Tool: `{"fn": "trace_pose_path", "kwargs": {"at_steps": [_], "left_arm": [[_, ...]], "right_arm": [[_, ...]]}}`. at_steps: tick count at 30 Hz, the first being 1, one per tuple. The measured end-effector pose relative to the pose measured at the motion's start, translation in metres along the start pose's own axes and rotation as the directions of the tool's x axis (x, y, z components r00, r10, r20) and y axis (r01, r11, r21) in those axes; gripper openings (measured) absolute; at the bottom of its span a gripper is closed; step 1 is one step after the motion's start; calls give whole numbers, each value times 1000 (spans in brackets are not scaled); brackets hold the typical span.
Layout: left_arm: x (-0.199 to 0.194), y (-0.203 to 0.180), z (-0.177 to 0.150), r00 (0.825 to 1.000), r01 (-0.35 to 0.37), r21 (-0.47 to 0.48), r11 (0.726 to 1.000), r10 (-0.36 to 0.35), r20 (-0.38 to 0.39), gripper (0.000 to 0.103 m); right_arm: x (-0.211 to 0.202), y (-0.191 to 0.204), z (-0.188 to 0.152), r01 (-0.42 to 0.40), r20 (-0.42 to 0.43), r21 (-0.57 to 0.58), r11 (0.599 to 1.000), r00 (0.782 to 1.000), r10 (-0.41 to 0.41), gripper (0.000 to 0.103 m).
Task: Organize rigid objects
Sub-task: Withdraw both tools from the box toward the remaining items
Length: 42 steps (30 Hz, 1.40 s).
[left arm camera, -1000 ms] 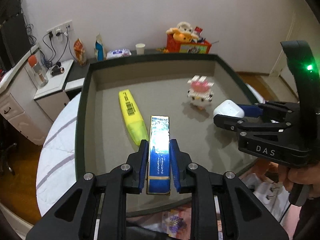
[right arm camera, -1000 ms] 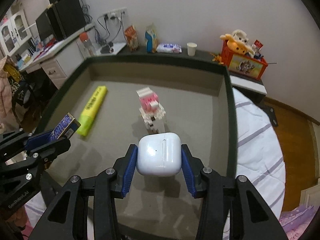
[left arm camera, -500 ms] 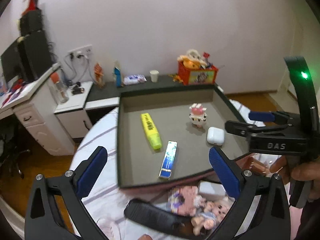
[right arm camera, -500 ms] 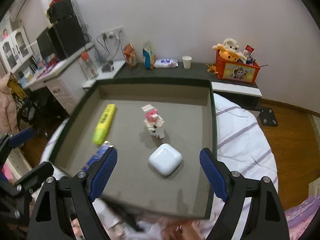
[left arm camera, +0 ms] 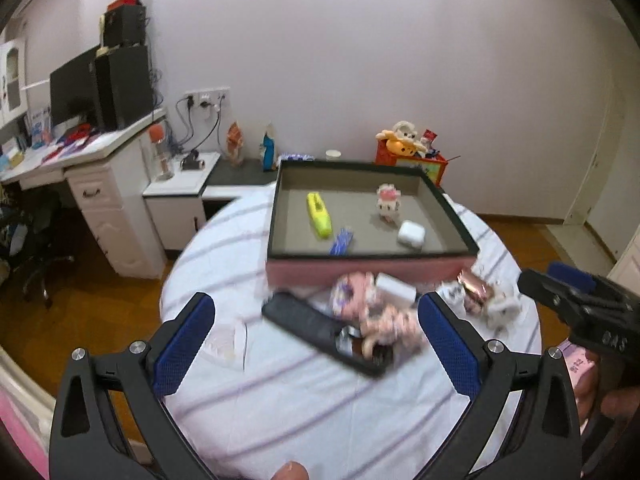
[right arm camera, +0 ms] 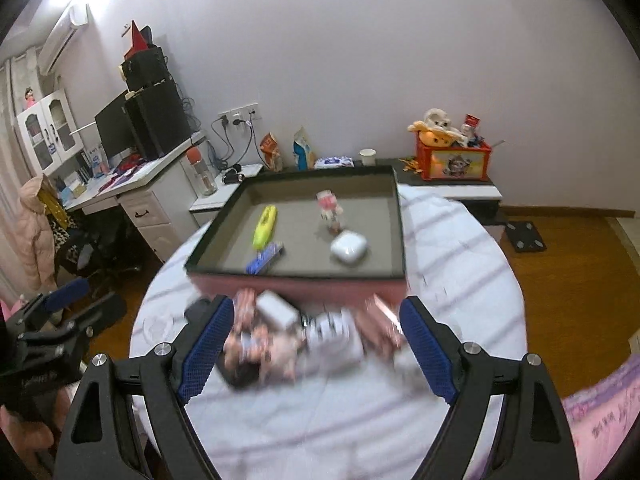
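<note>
Grey-lined tray [left arm camera: 448,216] with dark rim and pink outer wall, on a round table under a white striped cloth [left arm camera: 304,408]. Contents, four items, none touching: yellow highlighter [left arm camera: 319,220]; blue wrapped bar [left arm camera: 341,241] just beside its near tip; white earbud case [left arm camera: 411,235]; pink-and-white block figure [left arm camera: 388,203], upright, near the far wall.

Unsorted lot, on the cloth in front of the tray: black flat remote-like item [left arm camera: 320,330]; white boxy piece [left arm camera: 394,287]; several pinkish toys, too blurred to name.

Left gripper [left arm camera: 316,344]: jaws wide apart, nothing between the pads. Right gripper [right arm camera: 316,350]: jaws likewise apart and empty, hanging over the blurred pile.

Handling note, judged: the next pick comes from the front pile. Choose a hard piece that lies clear of its neighbours, such as the white boxy piece; straddle it squarely across its narrow sides before closing, and avoid catching the soft toys alongside.

View differences: the left wrist view shows the remote's full length and the right gripper's side at the picture's right edge. The right wrist view shows the tray's right wall, bare cloth beyond it, and the left gripper [right arm camera: 66,312] at lower left.
</note>
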State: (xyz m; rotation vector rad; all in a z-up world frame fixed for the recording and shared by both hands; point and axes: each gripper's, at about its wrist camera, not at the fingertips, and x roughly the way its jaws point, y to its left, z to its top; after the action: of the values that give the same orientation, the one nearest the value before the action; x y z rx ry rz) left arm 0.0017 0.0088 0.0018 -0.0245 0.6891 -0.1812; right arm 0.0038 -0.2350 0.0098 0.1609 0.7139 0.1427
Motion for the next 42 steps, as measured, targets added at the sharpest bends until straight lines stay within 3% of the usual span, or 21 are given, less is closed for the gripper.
{"fn": "trace_pose_path", "kwargs": {"at_steps": [3, 10, 22, 32, 42], "left_arm": [[-5, -1, -24, 998, 44, -32, 999, -45, -32, 103], [-5, -12, -59, 994, 61, -51, 997, -65, -90, 103], [-1, -11, -65, 991, 50, -57, 997, -56, -124, 103], [44, -12, -67, 979, 15, -64, 998, -27, -201, 103], [72, -27, -45, 985, 23, -26, 999, -27, -172, 103]], "right_arm": [[-8, -5, -23, 23, -19, 13, 1000, 1000, -23, 86], [-8, -17, -65, 40, -98, 53, 998, 995, -34, 86], [-6, -19, -70, 42, -100, 57, 998, 994, -36, 86], [8, -34, -67, 84, -116, 73, 994, 990, -75, 86], [46, -70, -44, 165, -133, 96, 982, 979, -152, 86]]}}
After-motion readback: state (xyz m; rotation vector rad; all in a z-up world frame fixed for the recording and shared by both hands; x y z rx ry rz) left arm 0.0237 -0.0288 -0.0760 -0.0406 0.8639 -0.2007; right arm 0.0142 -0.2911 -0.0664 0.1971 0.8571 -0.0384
